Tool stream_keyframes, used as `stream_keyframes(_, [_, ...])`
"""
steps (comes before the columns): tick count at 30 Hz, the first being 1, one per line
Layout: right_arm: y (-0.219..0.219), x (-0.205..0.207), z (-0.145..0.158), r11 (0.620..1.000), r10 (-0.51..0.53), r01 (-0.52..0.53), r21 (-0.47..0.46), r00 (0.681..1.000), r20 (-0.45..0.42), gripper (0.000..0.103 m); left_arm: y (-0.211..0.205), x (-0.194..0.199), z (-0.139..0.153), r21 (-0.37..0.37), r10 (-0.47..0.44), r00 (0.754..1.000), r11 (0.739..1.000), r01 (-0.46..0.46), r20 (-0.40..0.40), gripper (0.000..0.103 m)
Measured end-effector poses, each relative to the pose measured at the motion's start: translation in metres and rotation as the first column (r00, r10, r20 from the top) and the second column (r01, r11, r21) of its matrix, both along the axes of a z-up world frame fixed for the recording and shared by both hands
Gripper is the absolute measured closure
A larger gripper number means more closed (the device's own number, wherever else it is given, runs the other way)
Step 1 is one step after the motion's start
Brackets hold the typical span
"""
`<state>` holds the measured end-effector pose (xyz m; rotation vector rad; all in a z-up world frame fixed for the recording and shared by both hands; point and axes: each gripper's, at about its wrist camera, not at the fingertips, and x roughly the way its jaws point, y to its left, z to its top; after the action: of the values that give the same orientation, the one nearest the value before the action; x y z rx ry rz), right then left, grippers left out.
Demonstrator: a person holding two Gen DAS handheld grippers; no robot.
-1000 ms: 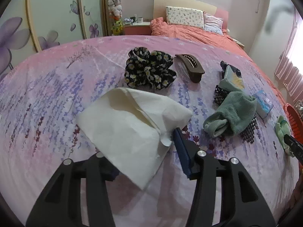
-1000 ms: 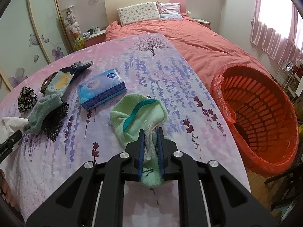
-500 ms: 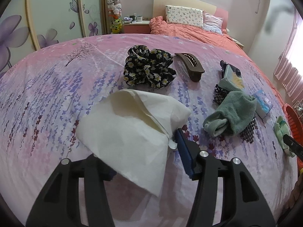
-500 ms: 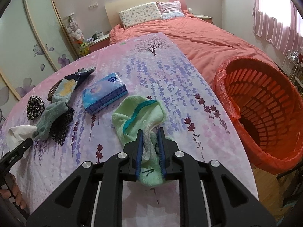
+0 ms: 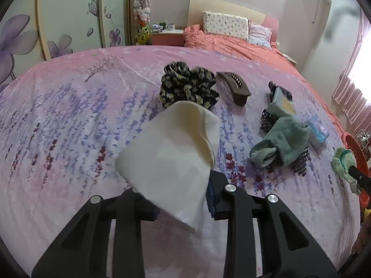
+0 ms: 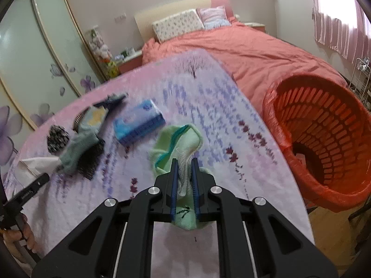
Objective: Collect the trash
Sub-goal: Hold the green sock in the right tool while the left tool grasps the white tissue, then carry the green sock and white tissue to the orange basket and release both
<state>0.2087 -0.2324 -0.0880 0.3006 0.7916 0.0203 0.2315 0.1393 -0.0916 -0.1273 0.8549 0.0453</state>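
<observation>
My left gripper [image 5: 183,199] is shut on a white paper sheet [image 5: 171,157] and holds it lifted above the purple-flowered bedspread [image 5: 69,125]. My right gripper [image 6: 184,180] is shut on a light green sock [image 6: 178,139], raised off the bedspread [image 6: 208,97]; the sock also shows at the right edge of the left wrist view [image 5: 343,164]. An orange laundry basket lined with a red bag [image 6: 324,139] stands on the floor to the right of the bed.
On the bedspread lie a black floral scrunchie [image 5: 187,88], a brown hair clip [image 5: 234,88], a grey-green sock on black mesh [image 5: 283,143], a blue tissue pack [image 6: 139,125] and a dark packet [image 5: 280,95]. A coral bed [image 6: 243,44] is beyond.
My left gripper has closed further on the white sheet and lifted it. My right gripper has lifted the green sock and moved it slightly toward the basket.
</observation>
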Motion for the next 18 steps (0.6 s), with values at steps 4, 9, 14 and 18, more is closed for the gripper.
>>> stream_keyframes(4, [-0.005, -0.011, 0.021, 1.000, -0.013, 0.012, 0.008, 0.998, 0.057, 0.092, -0.004, -0.012, 0.022, -0.010, -0.004, 0.999, 1.000, 0.004, 0.051, 0.073])
stream_keyframes(9, [-0.015, -0.030, 0.052, 0.999, -0.039, 0.038, 0.007, 0.989, 0.140, 0.092, -0.024, -0.030, 0.054, -0.013, -0.048, 0.992, 0.999, 0.050, 0.120, 0.073])
stream_keyframes(14, [-0.026, -0.047, 0.075, 0.997, -0.071, 0.074, -0.010, 0.975, 0.210, 0.092, -0.056, -0.041, 0.081, -0.015, -0.114, 0.981, 0.993, 0.118, 0.160, 0.072])
stream_keyframes(18, [-0.038, -0.060, 0.085, 0.994, -0.093, 0.104, -0.033, 0.965, 0.244, 0.091, -0.088, -0.045, 0.093, -0.018, -0.172, 0.968, 0.984, 0.179, 0.180, 0.072])
